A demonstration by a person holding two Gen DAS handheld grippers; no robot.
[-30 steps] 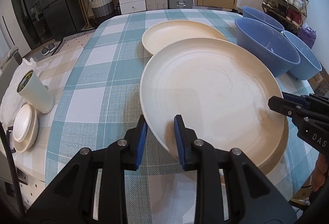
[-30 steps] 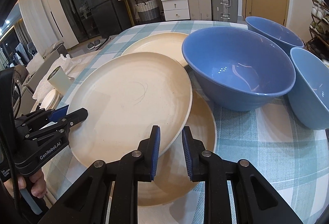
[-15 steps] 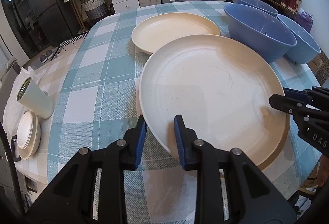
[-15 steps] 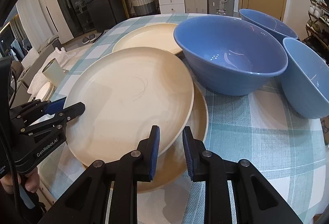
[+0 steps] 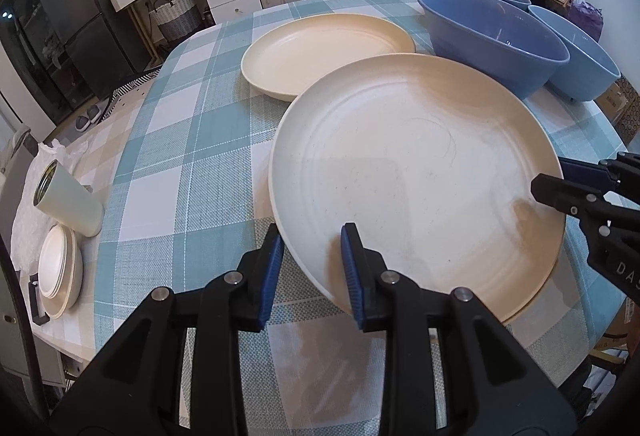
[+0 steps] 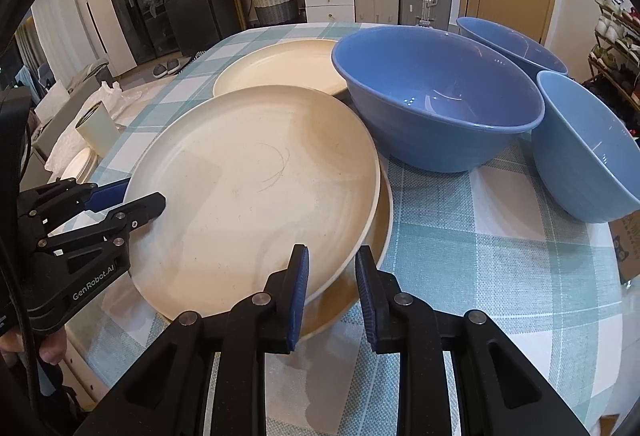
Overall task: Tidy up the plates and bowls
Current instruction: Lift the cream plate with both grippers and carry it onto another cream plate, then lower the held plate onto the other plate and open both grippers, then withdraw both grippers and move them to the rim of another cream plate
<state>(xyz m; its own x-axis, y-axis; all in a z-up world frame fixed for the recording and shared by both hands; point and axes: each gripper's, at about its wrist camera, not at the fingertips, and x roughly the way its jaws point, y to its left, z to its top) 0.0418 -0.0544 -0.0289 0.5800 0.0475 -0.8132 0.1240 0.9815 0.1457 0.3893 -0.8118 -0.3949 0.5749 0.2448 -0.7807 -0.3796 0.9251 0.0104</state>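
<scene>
A large cream plate [image 5: 416,171] [image 6: 248,187] rests slightly off-centre on a second cream plate [image 6: 352,300], which shows only as a sliver [image 5: 532,300] in the left wrist view. My left gripper [image 5: 310,268] [image 6: 136,197] clasps the upper plate's near-left rim, and its jaws are opening. My right gripper [image 6: 332,280] [image 5: 560,179] is shut on the same plate's opposite rim. A third cream plate [image 5: 324,51] [image 6: 280,71] lies farther back. Three blue bowls stand to the right: a big one [image 5: 492,35] [image 6: 432,99], one behind it [image 6: 508,43] and one beside it [image 6: 588,159].
The checked tablecloth [image 5: 180,163] has bare room left of the plates. Off the table's left edge, a pale cup [image 5: 68,199] and a stack of small white dishes [image 5: 60,268] sit on a side surface. Drawers, suitcases and a shoe rack stand behind.
The upper plate has come nearer and settled more squarely over the lower plate, no longer overlapping the far plate. The left jaws stand slightly wider.
</scene>
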